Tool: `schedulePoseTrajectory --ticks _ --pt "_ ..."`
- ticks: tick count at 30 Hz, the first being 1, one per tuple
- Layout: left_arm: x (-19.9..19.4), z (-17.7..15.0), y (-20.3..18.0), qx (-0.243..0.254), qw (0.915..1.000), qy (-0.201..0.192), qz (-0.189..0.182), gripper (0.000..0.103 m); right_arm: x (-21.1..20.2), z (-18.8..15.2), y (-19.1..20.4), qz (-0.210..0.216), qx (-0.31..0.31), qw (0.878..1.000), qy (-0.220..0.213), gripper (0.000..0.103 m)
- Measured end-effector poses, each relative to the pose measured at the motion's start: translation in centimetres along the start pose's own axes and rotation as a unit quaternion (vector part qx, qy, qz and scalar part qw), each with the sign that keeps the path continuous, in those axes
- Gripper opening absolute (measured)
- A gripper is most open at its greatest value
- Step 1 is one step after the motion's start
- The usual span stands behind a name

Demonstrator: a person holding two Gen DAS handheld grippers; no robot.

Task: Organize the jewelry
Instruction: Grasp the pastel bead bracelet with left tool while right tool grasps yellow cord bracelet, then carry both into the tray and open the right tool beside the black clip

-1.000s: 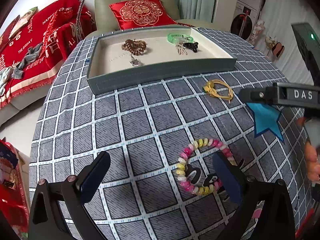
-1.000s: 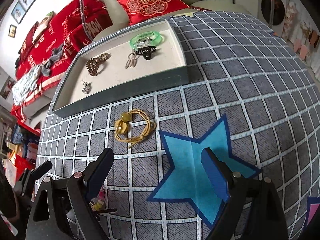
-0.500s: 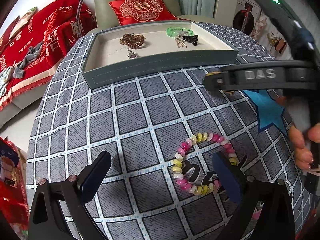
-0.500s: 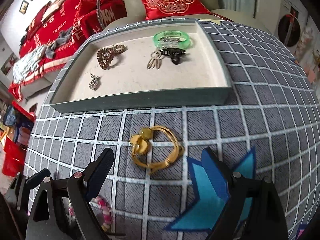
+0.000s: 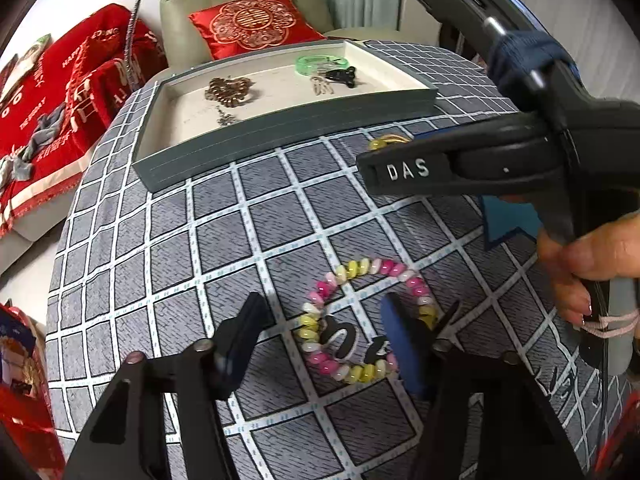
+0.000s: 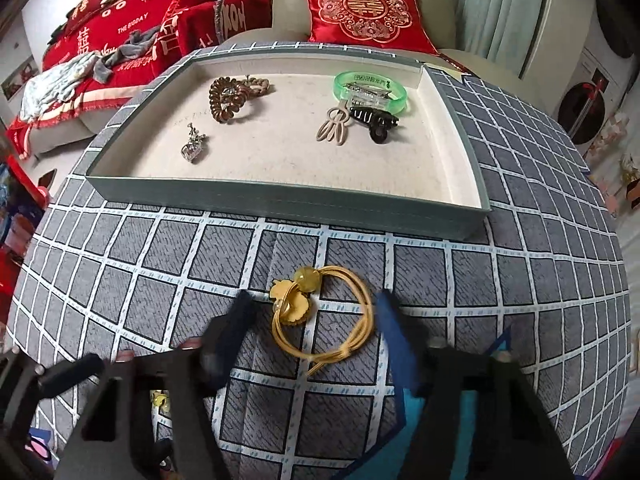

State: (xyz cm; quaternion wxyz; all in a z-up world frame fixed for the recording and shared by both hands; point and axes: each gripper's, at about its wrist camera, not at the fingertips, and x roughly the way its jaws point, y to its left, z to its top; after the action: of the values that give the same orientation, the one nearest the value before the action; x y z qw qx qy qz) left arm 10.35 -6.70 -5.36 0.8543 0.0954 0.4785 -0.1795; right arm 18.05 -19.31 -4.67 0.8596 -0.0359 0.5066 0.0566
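Note:
A pink, yellow and white coil bracelet (image 5: 366, 318) lies on the checked tablecloth between the fingers of my open left gripper (image 5: 320, 336), which straddles its left part. A yellow cord hair tie with gold charms (image 6: 320, 312) lies between the fingers of my open right gripper (image 6: 316, 328), just in front of the grey tray (image 6: 280, 196). The tray holds a brown coil tie (image 6: 226, 98), a silver charm (image 6: 192, 148), a green bangle (image 6: 370, 90), a beige clip (image 6: 334, 128) and a black claw clip (image 6: 374, 120). The right gripper's body (image 5: 460, 164) crosses the left wrist view.
The tray (image 5: 280, 132) stands at the far side of the round table. A blue star patch (image 5: 508, 220) marks the cloth on the right. A sofa with a red cushion (image 6: 364, 12) and red blankets (image 6: 120, 20) lies beyond the table.
Both grippers have moved forward and down and their fingers have narrowed. The left now straddles the coil bracelet, and the right now straddles the yellow hair tie.

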Motion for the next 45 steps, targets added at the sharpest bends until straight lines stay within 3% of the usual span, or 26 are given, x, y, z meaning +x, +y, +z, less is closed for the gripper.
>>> schedulePoseTrajectory --ticks 2,4,6,8,12,17,35,45 --pt "-0.1 0.0 -0.3 0.006 1.0 0.001 -0.005 0.058 -0.2 0.0 -0.1 0.001 0.002 1.0 0.001 0.044" --pt "-0.3 0.0 -0.9 0.017 0.9998 0.0 -0.007 0.043 -0.2 0.1 -0.1 0.001 0.002 1.0 0.003 0.04" --pt "-0.4 -0.1 -1.3 0.024 0.9997 -0.001 -0.008 0.024 -0.3 0.0 -0.2 0.0 0.005 1.0 0.005 0.029" --pt "-0.4 -0.1 -1.4 0.024 0.9996 -0.002 -0.01 0.024 -0.4 0.0 -0.3 -0.002 0.01 1.0 0.007 0.019" --pt "-0.8 -0.1 -0.5 -0.003 0.9994 -0.004 -0.035 0.024 -0.8 -0.4 -0.8 0.0 0.026 1.0 0.004 0.019" --pt "-1.6 0.1 0.6 -0.023 0.9987 -0.017 -0.041 0.024 -1.7 -1.1 -2.7 0.033 0.071 0.997 0.002 0.019" --pt "-4.5 2.4 3.7 -0.055 0.9955 -0.065 -0.041 0.024 -5.6 -3.3 -5.2 0.075 0.131 0.988 -0.015 0.019" --pt "-5.8 5.7 5.8 -0.065 0.992 -0.103 -0.035 0.024 -7.1 -1.9 -6.4 0.084 0.145 0.985 -0.033 0.019"
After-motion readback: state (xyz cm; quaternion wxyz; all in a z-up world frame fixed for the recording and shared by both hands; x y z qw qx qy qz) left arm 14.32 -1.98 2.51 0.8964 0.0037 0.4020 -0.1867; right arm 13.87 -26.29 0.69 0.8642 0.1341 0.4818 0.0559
